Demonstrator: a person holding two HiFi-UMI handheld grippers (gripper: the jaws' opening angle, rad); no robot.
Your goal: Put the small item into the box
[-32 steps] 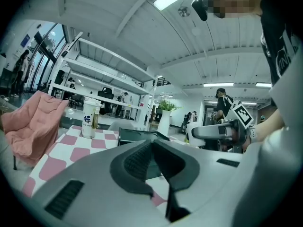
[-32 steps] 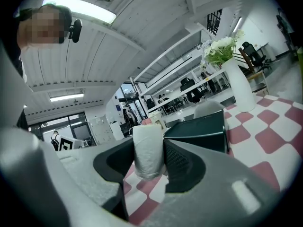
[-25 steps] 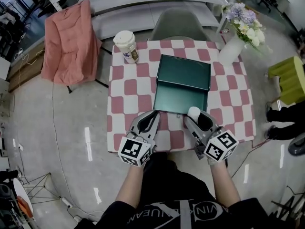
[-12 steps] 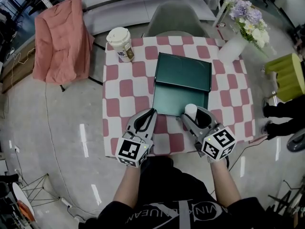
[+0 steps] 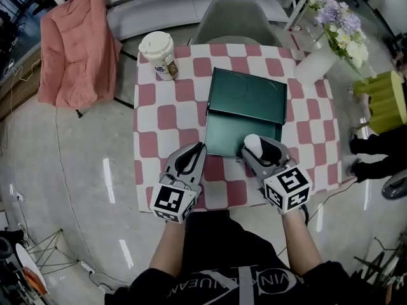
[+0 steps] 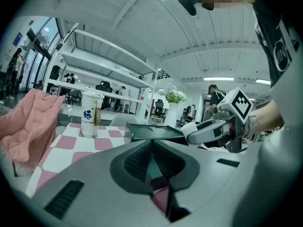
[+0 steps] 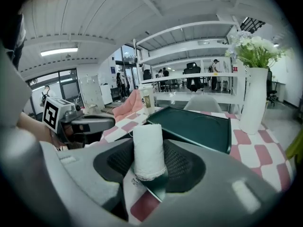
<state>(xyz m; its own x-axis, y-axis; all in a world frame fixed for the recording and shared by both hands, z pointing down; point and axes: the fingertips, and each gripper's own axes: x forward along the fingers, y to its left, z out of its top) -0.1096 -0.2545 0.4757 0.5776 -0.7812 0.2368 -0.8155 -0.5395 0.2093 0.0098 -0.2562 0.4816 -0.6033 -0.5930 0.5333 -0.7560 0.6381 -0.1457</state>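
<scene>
Currently, table [image 5: 166,119]: covered by a red-and-white checked cloth.
Box [image 5: 232,135]: dark green, open, on the table; lid [image 5: 248,95] rests across its far part.
Left gripper [image 5: 200,147]: jaws closed together, empty, just beside the box's near-left corner.
Right gripper [image 5: 252,146]: clenched on the small item [image 5: 252,143].
Small item: white roll, upright between the right jaws, at the box's near edge.
</scene>
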